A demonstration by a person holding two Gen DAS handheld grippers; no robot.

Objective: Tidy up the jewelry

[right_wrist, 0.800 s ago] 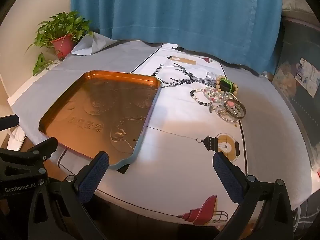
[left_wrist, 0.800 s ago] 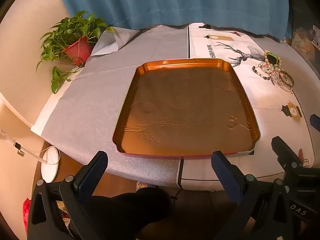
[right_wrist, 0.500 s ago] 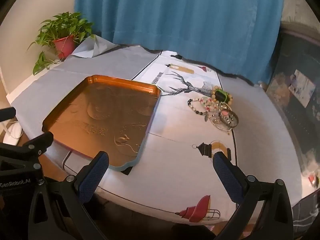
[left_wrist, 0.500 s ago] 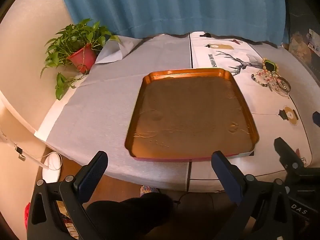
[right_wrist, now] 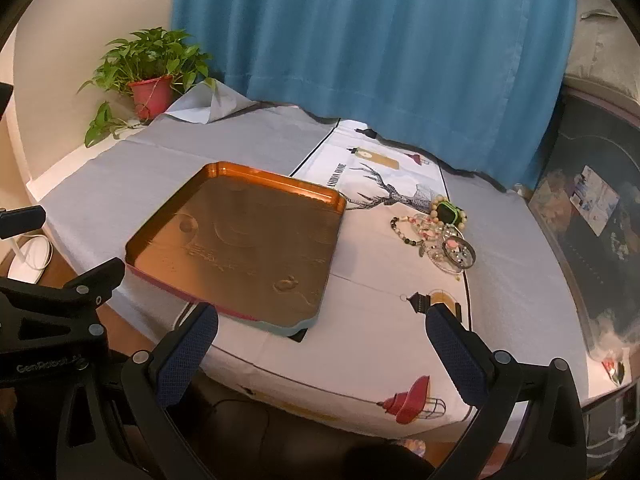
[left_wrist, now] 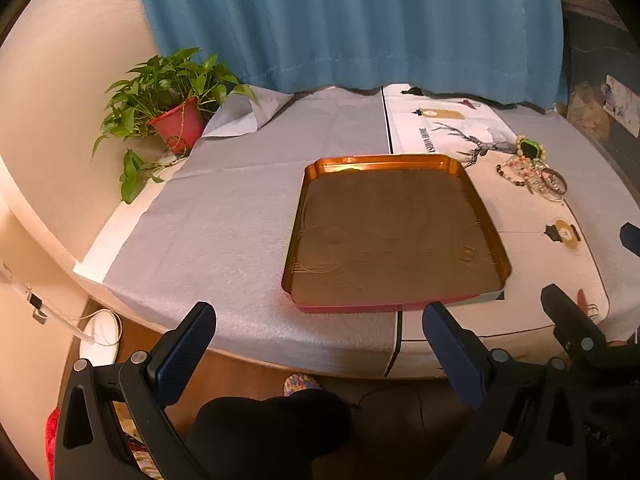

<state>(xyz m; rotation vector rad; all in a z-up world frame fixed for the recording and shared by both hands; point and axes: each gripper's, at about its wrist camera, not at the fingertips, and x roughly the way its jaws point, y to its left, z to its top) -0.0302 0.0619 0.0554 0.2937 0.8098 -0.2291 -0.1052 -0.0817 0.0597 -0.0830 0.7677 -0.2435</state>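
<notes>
A copper-coloured tray (left_wrist: 304,204) lies empty on the table; it also shows in the right wrist view (right_wrist: 168,216). A pile of jewelry (right_wrist: 440,232), beaded bracelets, bangles and a green-faced piece, lies on the printed cloth right of the tray; in the left wrist view the jewelry (left_wrist: 532,168) is at far right. My left gripper (left_wrist: 320,344) is open and empty, held off the table's near edge in front of the tray. My right gripper (right_wrist: 320,344) is open and empty, also held back from the near edge, between tray and jewelry.
A potted plant (left_wrist: 172,116) in a red pot stands at the back left by the wall. A blue curtain (right_wrist: 360,60) hangs behind the table. A grey cloth (left_wrist: 224,208) covers the left half, a white printed cloth (right_wrist: 376,304) the right. A dark cabinet (right_wrist: 600,240) stands at right.
Both grippers have pulled back and risen away from the table, so tray and jewelry look smaller and farther. Both stay open. Nothing on the table has moved.
</notes>
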